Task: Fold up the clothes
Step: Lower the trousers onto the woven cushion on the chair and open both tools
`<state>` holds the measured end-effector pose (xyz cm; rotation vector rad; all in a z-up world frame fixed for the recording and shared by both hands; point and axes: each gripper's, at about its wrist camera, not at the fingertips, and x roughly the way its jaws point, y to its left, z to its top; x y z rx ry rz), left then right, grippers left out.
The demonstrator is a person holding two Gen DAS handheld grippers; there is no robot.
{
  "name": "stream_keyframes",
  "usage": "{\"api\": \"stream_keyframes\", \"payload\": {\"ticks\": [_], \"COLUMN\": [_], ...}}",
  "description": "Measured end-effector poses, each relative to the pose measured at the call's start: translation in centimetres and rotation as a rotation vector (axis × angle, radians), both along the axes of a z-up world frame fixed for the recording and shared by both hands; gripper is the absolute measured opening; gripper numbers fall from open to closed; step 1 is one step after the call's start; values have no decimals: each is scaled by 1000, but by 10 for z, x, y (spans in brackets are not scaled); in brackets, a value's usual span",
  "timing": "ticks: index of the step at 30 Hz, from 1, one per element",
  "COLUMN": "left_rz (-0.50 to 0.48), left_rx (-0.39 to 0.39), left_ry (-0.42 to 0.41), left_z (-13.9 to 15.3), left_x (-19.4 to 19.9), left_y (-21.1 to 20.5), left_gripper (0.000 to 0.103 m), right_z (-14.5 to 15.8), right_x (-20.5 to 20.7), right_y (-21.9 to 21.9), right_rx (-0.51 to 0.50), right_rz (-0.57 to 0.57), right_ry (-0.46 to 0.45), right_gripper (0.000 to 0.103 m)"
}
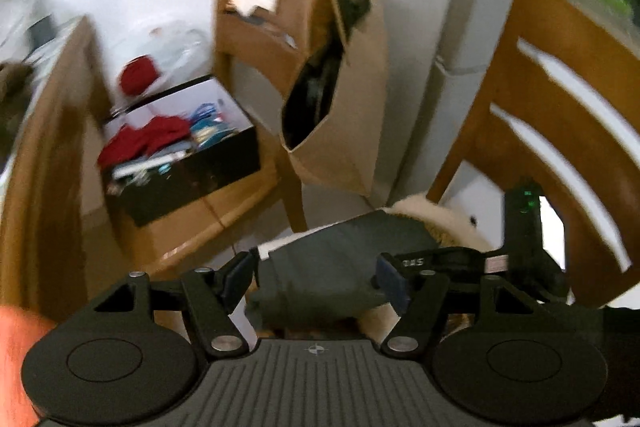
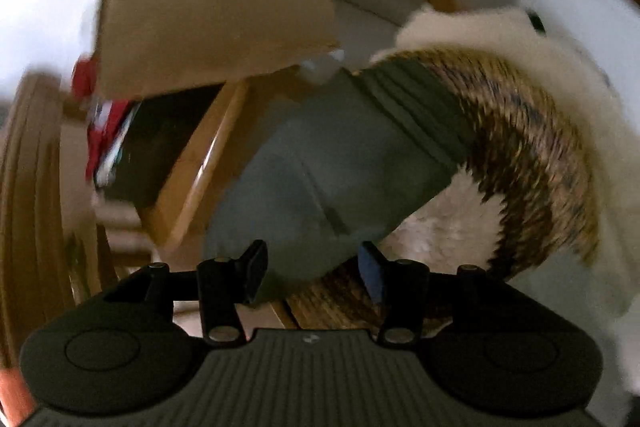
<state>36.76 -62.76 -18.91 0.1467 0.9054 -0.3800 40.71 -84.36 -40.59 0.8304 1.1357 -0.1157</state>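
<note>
A folded grey-green garment (image 1: 332, 263) with a ribbed band lies on a woven straw cushion (image 2: 532, 155) edged with cream fleece (image 2: 600, 131) on a chair seat. In the left wrist view my left gripper (image 1: 316, 281) is open, and the garment's near end sits between its blue-padded fingers (image 1: 394, 285). My right gripper (image 2: 314, 273) is also open, its fingertips on either side of the near corner of the garment (image 2: 320, 167). Both views are blurred by motion, so I cannot tell whether the pads touch the cloth.
A black device body with a green light (image 1: 524, 227) sits just right of the left gripper. A wooden chair back (image 1: 560, 131) rises on the right. Another chair holds a black box (image 1: 188, 167) of red clothes. A brown paper bag (image 1: 344, 107) hangs behind it.
</note>
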Motion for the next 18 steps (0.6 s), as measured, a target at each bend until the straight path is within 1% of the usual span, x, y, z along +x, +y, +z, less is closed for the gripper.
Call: {"api": "stream_keyframes", "payload": {"ticks": [4,10,11,12,13,15,17,18], "left_rz": [133,287,310,329,343,377,407,419], "left_rx": [-38,-102,-111,-115,-117,-120,-133,-142], "left_ry": [-11,-31,-36,-46,-58,-80,-92,-96], "left_z": [27,67,73,79,85,93,99,101], "left_x": [-38,-95,-104,-115,-124,-141,-157,-165], "left_y": [8,15,16,16,17,18,22,24], "left_gripper": [72,80,83,84,85,91,93,95], "right_z": [41,103,113,124,134,139,134,127], "right_x": [-7,-23,-25,-28,-31,-32,-27,-23], "right_y": [4,11,12,14,15,17,19,20], "right_rx": [-59,-149,-164,-179,-194,-218,-236,-245], "right_rz": [133,335,369,402,436,466,460,450], "right_ry": [-49,-130,-144,-158,-171,-191,-193,-190], "right_gripper": [57,59,63,71,73,74,74,75]}}
